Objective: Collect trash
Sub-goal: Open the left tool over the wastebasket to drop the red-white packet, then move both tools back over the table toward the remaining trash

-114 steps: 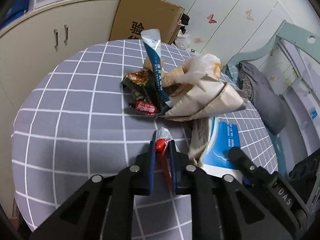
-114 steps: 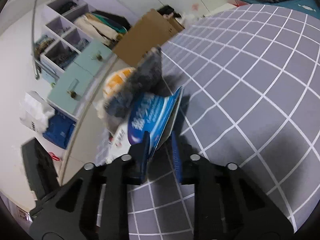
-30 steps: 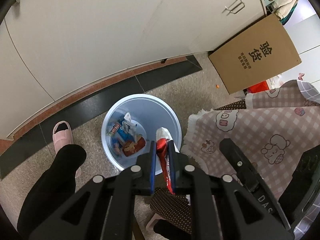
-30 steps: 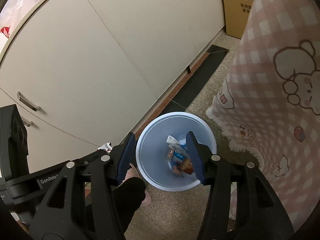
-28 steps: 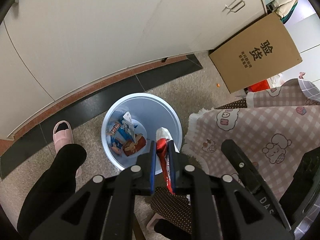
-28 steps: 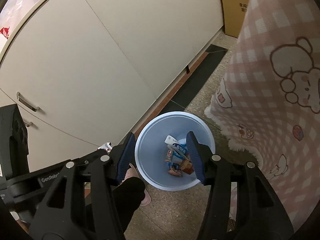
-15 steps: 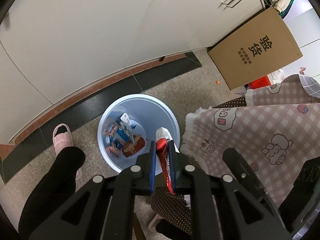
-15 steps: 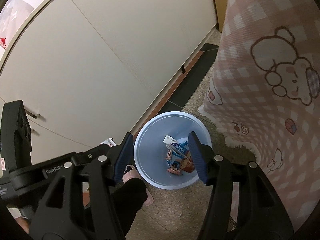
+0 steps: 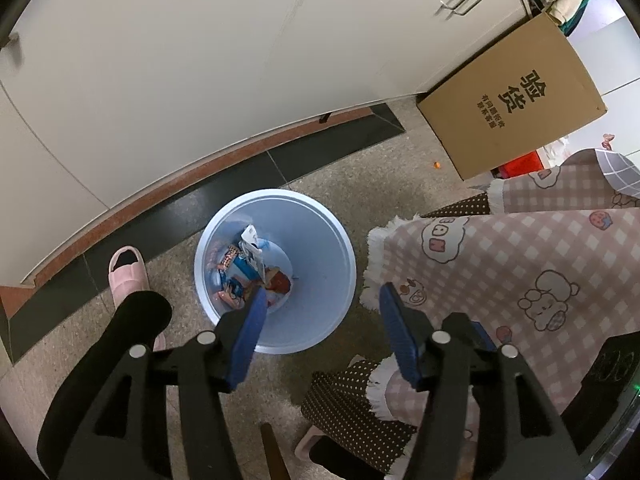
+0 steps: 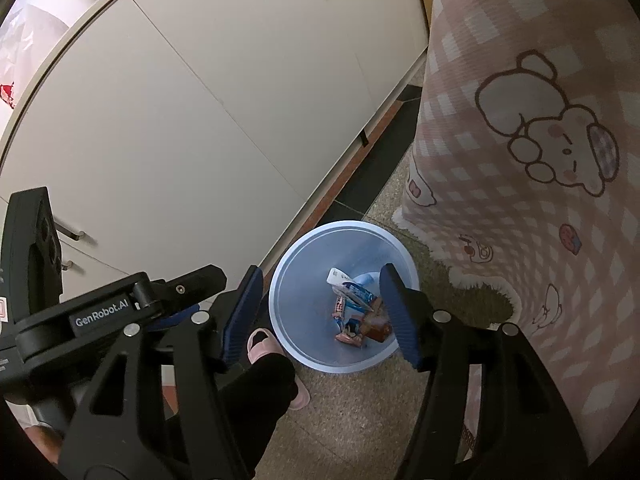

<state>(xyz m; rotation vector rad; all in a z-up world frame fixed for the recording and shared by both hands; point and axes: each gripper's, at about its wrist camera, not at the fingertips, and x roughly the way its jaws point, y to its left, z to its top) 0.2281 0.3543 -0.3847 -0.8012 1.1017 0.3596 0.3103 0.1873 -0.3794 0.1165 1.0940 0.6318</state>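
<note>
Speckled stone floor [image 9: 344, 184] and smooth cream cabinet doors [image 9: 200, 60] frame a round pale-blue plastic bin [image 9: 320, 240] beyond the left gripper [image 9: 320, 300], its fingers opening, empty. From the right gripper [image 10: 320, 292], fingers likewise opening and empty, crumpled glossy wrappers [image 10: 356, 312] lie inside.

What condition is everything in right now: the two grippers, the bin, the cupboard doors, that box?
Left gripper: jaws opening, nothing between them.
Right gripper: jaws opening, nothing between them.
Blue trash bin: upright on the floor, no lid, wrappers lying in the bottom.
Cabinet doors: shut.
Cardboard box: closed, beside the cabinet.
Pink slipper: on the person's foot, beside the bin.
</note>
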